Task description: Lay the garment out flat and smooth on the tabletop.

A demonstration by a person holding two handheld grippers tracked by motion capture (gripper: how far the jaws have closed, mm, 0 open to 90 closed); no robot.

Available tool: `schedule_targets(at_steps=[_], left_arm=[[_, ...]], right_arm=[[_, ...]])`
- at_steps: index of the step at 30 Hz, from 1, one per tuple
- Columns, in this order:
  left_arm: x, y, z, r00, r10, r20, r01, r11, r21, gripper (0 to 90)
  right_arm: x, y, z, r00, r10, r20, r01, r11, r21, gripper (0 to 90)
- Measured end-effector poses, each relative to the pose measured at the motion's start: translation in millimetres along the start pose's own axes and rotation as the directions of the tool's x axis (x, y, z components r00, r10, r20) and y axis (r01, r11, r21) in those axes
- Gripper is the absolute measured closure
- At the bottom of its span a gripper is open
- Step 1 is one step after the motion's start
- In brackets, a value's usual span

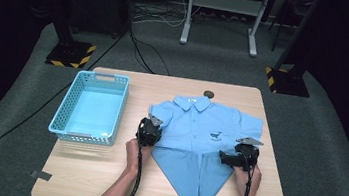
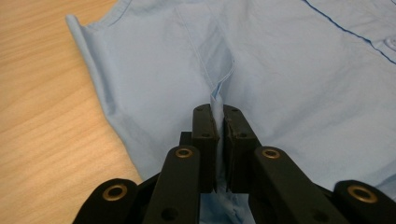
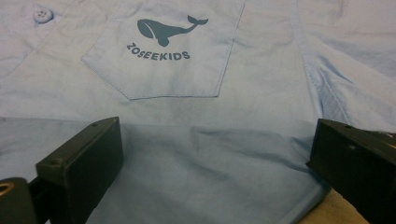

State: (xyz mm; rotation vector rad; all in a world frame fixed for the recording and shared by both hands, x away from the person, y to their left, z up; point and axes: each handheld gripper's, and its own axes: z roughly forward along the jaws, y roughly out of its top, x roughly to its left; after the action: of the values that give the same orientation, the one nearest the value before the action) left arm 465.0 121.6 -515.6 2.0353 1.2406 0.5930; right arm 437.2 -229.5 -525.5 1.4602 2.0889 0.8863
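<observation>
While the light-blue kids' shirt (image 1: 203,132) lies front-up mid-surface (image 1: 102,180), hem folded to a point, left tool (image 1: 148,131) sits at its left edge, right tool (image 1: 241,155) at the right, empty blue basket (image 1: 91,108) alongside. Left gripper view: jaws clamped on a thin fabric ridge (image 2: 219,100); soft, light, drapes, so pinch folds or seams. Right gripper view: jaws wide apart over cloth below the whale pocket (image 3: 168,51).

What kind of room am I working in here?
Likely a lab recording setup: a lone table on grey carpet, hazard-striped stand bases, loose cables and dark surroundings.
</observation>
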Motion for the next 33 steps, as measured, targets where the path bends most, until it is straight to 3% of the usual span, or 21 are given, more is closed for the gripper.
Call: schedule_targets(at_steps=[13,22,33], left_arm=[[15.6,-5.8,-17.8,0.9959,-0.03,-0.086,0.024,0.9973,-0.07,84.3],[29.9,-17.1,-23.9,0.9841,-0.09,-0.153,0.078,0.9938,-0.079,83.3],[31.4,-29.7,-31.1,0.9707,-0.08,-0.227,0.066,0.9953,-0.071,80.2]], right_arm=[[0.0,0.0,-0.1,1.0,0.0,0.0,0.0,1.0,0.0,2.0],[0.0,-0.1,-0.1,1.0,0.0,0.0,0.0,1.0,-0.001,2.0],[0.0,-0.2,-0.1,1.0,0.001,0.001,-0.001,1.0,-0.001,2.0]])
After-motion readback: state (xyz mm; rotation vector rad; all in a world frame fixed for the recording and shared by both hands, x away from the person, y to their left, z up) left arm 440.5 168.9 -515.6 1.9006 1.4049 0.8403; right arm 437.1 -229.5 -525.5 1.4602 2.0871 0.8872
